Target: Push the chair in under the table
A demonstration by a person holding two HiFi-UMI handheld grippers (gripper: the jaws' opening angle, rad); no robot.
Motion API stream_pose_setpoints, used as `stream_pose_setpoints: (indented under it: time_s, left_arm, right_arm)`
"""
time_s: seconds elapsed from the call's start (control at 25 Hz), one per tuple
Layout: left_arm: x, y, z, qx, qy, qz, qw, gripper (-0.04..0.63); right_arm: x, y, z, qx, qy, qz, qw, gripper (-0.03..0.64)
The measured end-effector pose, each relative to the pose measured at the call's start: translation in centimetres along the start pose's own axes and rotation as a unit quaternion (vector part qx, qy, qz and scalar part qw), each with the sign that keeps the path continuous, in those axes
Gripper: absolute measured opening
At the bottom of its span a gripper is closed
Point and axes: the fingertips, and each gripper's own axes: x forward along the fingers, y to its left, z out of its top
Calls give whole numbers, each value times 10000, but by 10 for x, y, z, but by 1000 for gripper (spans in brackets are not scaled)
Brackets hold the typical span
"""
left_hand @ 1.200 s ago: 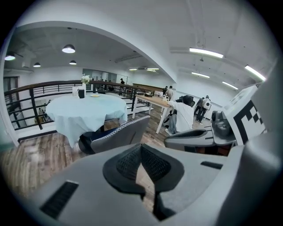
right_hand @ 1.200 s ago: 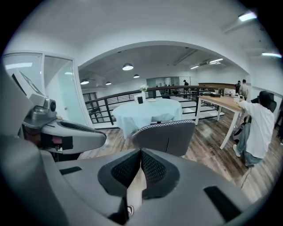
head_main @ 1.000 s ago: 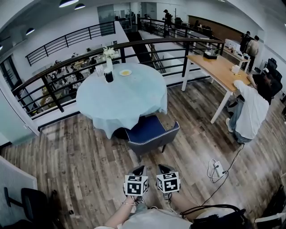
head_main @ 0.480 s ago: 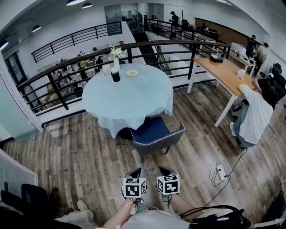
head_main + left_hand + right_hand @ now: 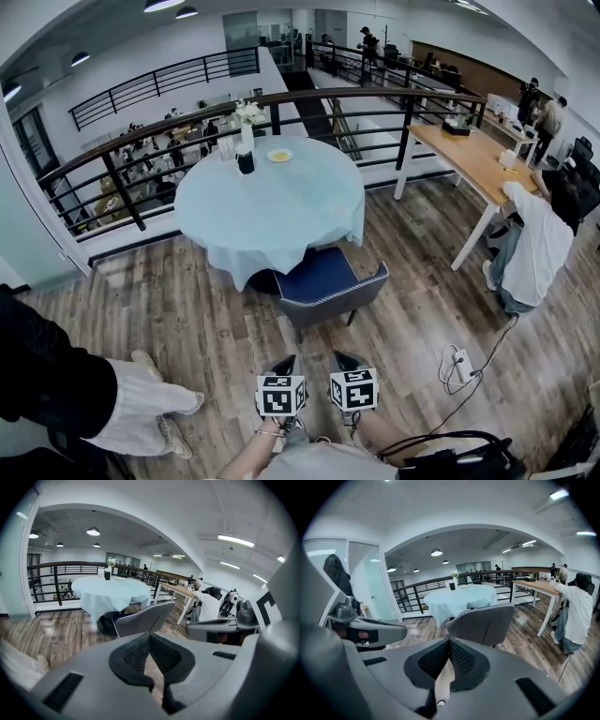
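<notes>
Jaws on both grippers were closed, with nothing held between them. The left gripper (image 5: 286, 362) and the right gripper (image 5: 345, 359) were side by side at the near edge, both pointing toward the chair (image 5: 323, 281). A stretch of wooden floor (image 5: 197, 309) lay between them and it. The chair's grey back faced the grippers, and the front of its blue seat sat just under the hanging cloth of the round table (image 5: 272, 202). At the table's far edge were a vase of white flowers (image 5: 247, 127), a dark cup (image 5: 245, 162) and a small plate (image 5: 278, 156). A black railing (image 5: 141, 155) curved behind the table. To the right, a seated person (image 5: 534, 244) in a white top leaned over a long wooden table (image 5: 469, 155). A white power strip (image 5: 459, 358) with its cable lay on the floor, near right of the grippers. Another person's legs (image 5: 141, 412) stood at the near left.
</notes>
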Motion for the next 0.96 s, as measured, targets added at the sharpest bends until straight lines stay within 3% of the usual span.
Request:
stream_pose_setpoints:
  time_s: [0.96]
  left_arm:
    - [-1,13,-7,-148,33,172,9997,3]
  right_arm:
    - [5,4,2,-213,-10,14,9998,15]
